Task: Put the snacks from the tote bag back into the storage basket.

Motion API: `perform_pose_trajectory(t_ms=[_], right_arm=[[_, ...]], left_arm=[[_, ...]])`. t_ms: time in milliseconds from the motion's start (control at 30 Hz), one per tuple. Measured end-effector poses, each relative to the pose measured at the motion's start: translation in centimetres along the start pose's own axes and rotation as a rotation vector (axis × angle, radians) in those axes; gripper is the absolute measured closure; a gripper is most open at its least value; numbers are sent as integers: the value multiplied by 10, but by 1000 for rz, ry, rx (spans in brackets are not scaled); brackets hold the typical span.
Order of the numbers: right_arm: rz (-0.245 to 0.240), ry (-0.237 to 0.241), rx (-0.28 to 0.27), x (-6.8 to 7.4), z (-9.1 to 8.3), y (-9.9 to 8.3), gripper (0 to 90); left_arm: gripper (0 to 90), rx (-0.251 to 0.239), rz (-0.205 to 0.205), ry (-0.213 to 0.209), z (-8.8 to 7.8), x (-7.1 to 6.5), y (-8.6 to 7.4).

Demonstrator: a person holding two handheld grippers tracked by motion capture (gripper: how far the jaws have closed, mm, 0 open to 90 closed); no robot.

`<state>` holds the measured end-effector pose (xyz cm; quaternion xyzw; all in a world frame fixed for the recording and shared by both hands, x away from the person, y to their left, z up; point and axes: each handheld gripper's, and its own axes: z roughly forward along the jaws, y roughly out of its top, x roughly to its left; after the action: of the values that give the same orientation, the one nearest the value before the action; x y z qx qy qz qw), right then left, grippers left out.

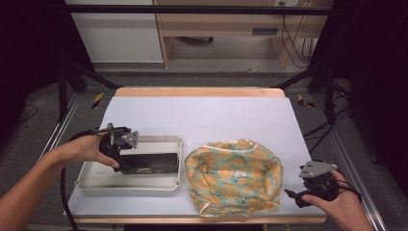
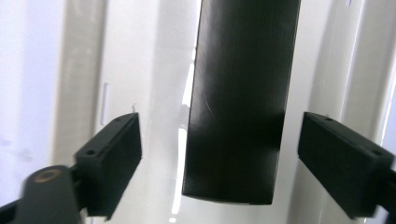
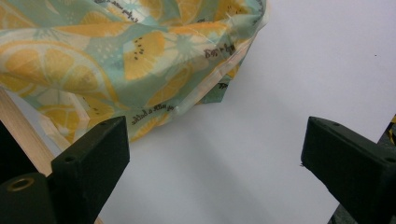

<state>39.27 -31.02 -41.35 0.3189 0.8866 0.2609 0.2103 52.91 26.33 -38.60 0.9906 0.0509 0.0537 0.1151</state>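
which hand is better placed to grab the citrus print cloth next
Right. The right gripper sits open beside the citrus print cloth, its edge just ahead of the fingers. The left gripper is over the tray.

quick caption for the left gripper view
Open left gripper straddling a flat black box lying in a white tray.

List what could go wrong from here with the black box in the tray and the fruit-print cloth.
1. The left gripper is open, its fingers straddling the black box without touching; closing off-centre could skew the box against the white tray.
2. The fruit-print cloth lies rumpled at the table's near edge; a tug might slide it off.
3. The right gripper is open beside the cloth's hem and may pinch one layer only.
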Motion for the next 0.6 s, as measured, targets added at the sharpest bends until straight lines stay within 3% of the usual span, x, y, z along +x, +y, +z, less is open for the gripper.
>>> perform_pose_trajectory(t_ms=[433,600], right_arm=[[-21,-9,-20,3,-6,9,77],[-18,-13,-36,3,-8,12,77]], left_arm=[[62,-67,-52,54,-13,-7,18],[60,-104,-84,102,-19,-10,22]])
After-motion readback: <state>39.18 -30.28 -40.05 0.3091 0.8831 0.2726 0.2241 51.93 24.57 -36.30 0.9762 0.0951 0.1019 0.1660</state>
